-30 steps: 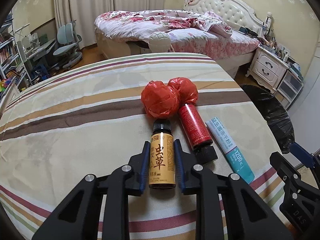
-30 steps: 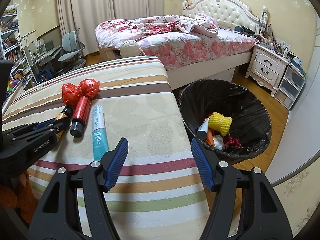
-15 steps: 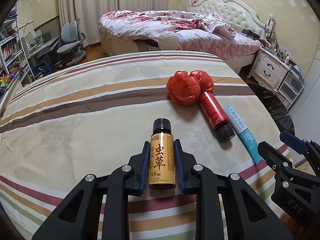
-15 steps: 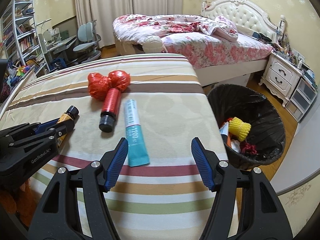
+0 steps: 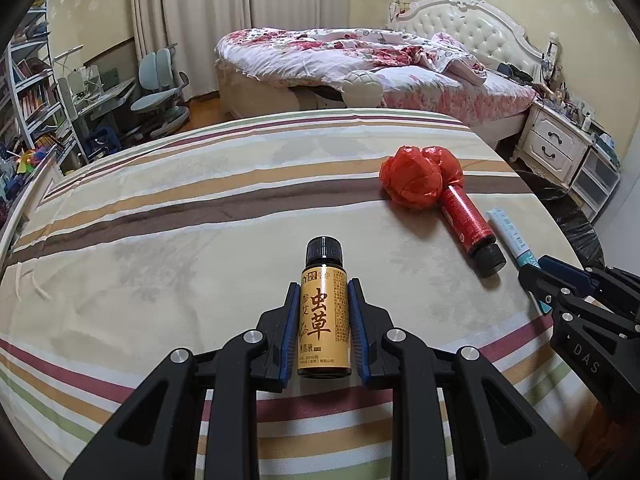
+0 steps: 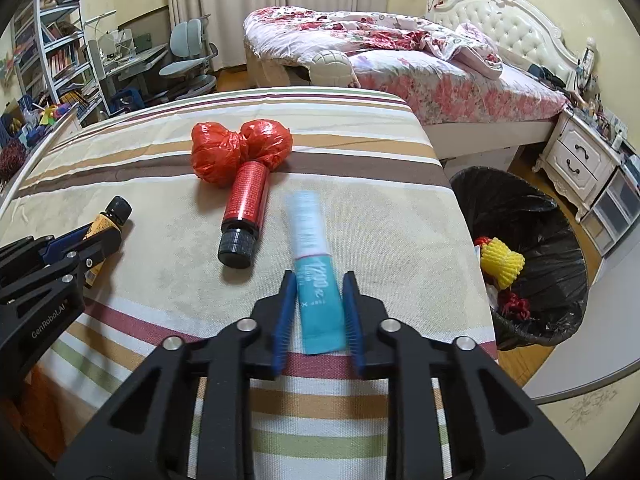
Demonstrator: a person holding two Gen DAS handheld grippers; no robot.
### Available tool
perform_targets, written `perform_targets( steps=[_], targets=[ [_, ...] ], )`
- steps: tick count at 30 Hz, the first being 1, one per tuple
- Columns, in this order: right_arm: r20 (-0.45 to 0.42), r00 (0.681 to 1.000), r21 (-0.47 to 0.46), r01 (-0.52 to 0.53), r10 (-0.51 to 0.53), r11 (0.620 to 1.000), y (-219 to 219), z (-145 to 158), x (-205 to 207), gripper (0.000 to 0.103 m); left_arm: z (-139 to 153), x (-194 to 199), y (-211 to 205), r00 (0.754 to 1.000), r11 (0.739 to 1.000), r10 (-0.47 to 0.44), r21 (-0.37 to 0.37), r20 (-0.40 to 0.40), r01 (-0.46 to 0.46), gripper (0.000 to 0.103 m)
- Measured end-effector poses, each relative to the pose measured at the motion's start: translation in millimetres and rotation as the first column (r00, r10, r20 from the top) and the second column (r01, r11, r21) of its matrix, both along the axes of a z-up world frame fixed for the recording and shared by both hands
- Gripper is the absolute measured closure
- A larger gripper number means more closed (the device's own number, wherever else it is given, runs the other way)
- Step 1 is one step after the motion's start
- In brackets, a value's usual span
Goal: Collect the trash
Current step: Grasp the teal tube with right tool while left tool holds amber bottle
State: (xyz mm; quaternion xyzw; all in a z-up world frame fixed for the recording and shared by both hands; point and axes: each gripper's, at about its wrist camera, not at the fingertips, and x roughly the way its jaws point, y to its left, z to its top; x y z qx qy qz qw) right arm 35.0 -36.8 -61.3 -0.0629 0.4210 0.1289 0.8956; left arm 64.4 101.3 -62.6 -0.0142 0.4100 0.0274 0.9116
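We see a small amber glass bottle [image 5: 324, 316] with a gold label and a ribbed black screw cap, lying above a striped tablecloth [image 5: 160, 240] and clamped at its sides by our left gripper [image 5: 323, 320], whose blue ridged pads press flat against the label. Over in the right wrist view, a soft teal and white tube [image 6: 316, 276], flat at its crimped end and blurred at its far end, sits between the blue pads of our right gripper [image 6: 319, 312]; the jaws have just been closing, and the pads now meet the tube's edges. Just beside the tube lies a cylindrical red bottle [image 6: 245, 208] with a black ribbed cap, its base touching two crinkled red plastic bundles [image 6: 240, 148] knotted together. The cloth is woven, banded in brown, tan, maroon and green. Off the table's right edge stands a round bin lined with a glossy black bag [image 6: 532, 240], holding a yellow foam net [image 6: 502, 262] and red scraps. Beyond lies a bed [image 6: 400, 60] with a floral quilt and a tufted white headboard
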Motion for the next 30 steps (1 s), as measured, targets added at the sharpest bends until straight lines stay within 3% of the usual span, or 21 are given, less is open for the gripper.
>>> perform_targets(
  steps=[10, 16, 30],
  targets=[
    [0.034, 0.999, 0.054, 0.034, -0.036, 0.998, -15.1, 10.2, -7.4, 0.083, 3.7, -6.3, 0.7, 0.999, 1.000, 0.003, -0.006, 0.034, -0.003, 0.078],
    [0.066, 0.995, 0.073, 0.068, -0.073, 0.995, -31.1, 21.1, -13.4, 0.083, 6.1, -8.4, -3.4, 0.999, 0.999, -0.015, -0.046, 0.045, 0.017, 0.078],
    [0.155, 0.965, 0.096, 0.200, -0.213, 0.975, -95.3, 46.8, -10.2, 0.083, 36.3, 5.8, -69.6, 0.979, 0.986, -0.154, -0.046, 0.134, 0.161, 0.078]
  ],
)
